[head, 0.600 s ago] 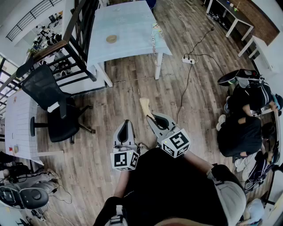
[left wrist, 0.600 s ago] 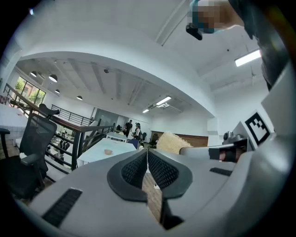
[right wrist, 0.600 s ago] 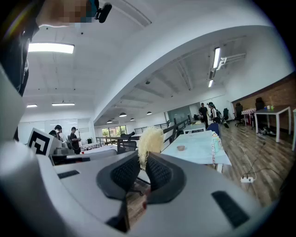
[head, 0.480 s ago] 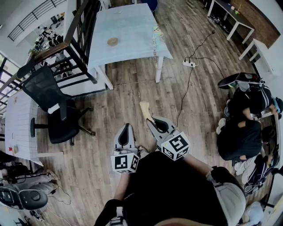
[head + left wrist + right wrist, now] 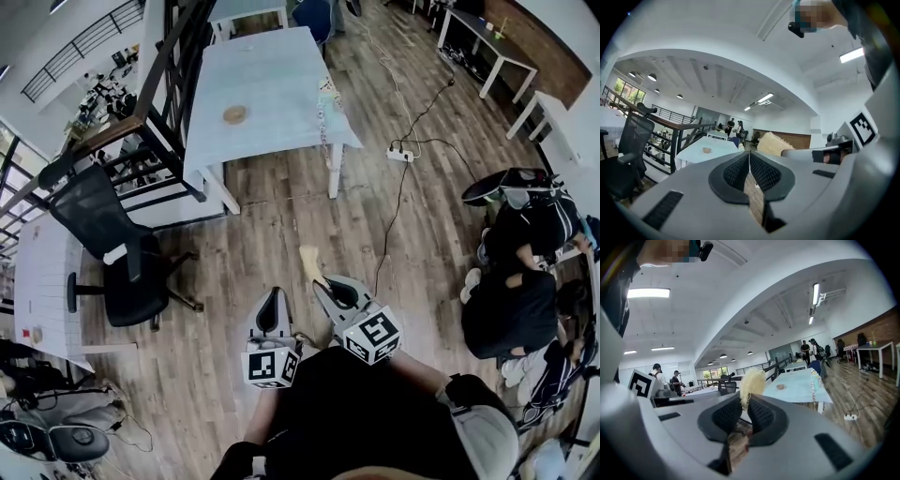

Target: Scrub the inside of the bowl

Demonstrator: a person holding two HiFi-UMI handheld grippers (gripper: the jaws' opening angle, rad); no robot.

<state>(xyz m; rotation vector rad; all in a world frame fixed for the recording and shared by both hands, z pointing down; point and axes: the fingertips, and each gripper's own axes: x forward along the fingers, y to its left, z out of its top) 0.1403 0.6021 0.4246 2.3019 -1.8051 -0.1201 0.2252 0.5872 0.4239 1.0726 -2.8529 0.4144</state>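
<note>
A small, shallow tan bowl (image 5: 234, 114) sits upright on a pale blue counter (image 5: 281, 66), toward the counter's left side in the head view. What is inside it is too small to make out. It is well apart from the scrubber (image 5: 309, 260), a pale yellow, fibrous, loofah-like pad of roughly oblong shape. The scrubber's near end is clamped between the black ribbed fingers (image 5: 761, 416) of the right gripper (image 5: 325, 279). Its free end sticks out past the fingertips, above the wooden floor (image 5: 281, 202).
</note>
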